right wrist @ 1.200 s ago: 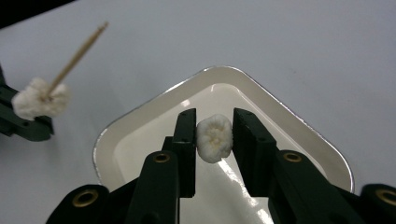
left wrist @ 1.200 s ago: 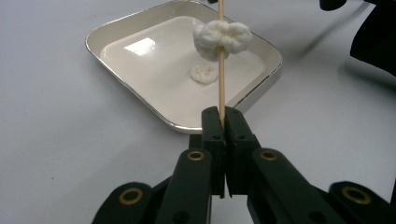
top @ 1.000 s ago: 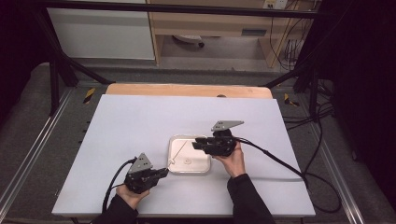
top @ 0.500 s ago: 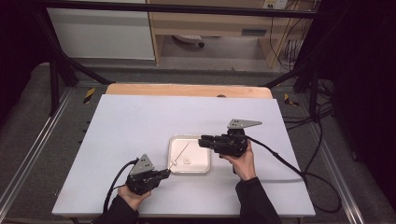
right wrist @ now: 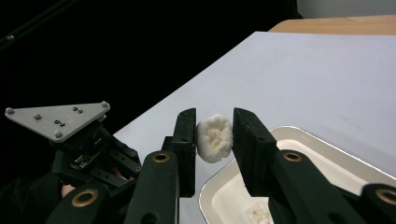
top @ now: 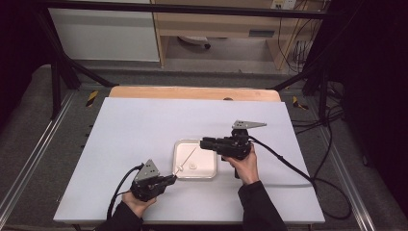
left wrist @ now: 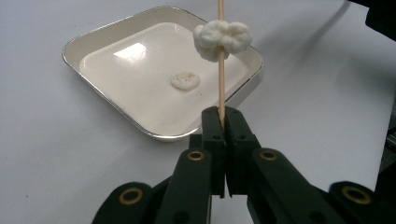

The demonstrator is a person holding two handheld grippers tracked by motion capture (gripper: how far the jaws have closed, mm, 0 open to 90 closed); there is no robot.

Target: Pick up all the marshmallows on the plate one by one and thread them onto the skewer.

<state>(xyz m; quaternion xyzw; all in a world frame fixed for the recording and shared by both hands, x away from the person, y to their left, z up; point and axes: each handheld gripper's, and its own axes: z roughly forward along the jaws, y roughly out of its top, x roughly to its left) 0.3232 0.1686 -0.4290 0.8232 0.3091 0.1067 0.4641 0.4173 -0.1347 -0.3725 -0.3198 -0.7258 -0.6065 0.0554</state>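
My left gripper [top: 172,179] [left wrist: 223,114] is shut on a thin wooden skewer [left wrist: 221,88] that slants up over a white square tray [top: 206,172]. A white puffy piece [left wrist: 223,39] is threaded on the skewer. Another small white piece [left wrist: 185,80] lies flat in the tray [left wrist: 93,42]. My right gripper [top: 203,143] [right wrist: 214,122] hovers at the tray's far right corner, shut on a second white puffy piece [right wrist: 214,139] held between its pads. The right gripper view also shows the left gripper [right wrist: 79,140] farther off and the tray rim [right wrist: 299,137].
The tray sits right of centre on a pale table top [top: 144,125] with a wooden strip [top: 192,93] along its far edge. Black cables [top: 288,166] trail off to the right. Dark frame posts and a shelf unit stand beyond the table.
The right gripper has drifted slightly to the right, from over the tray toward its right edge, still holding its white piece. The left gripper and skewer have stayed put.
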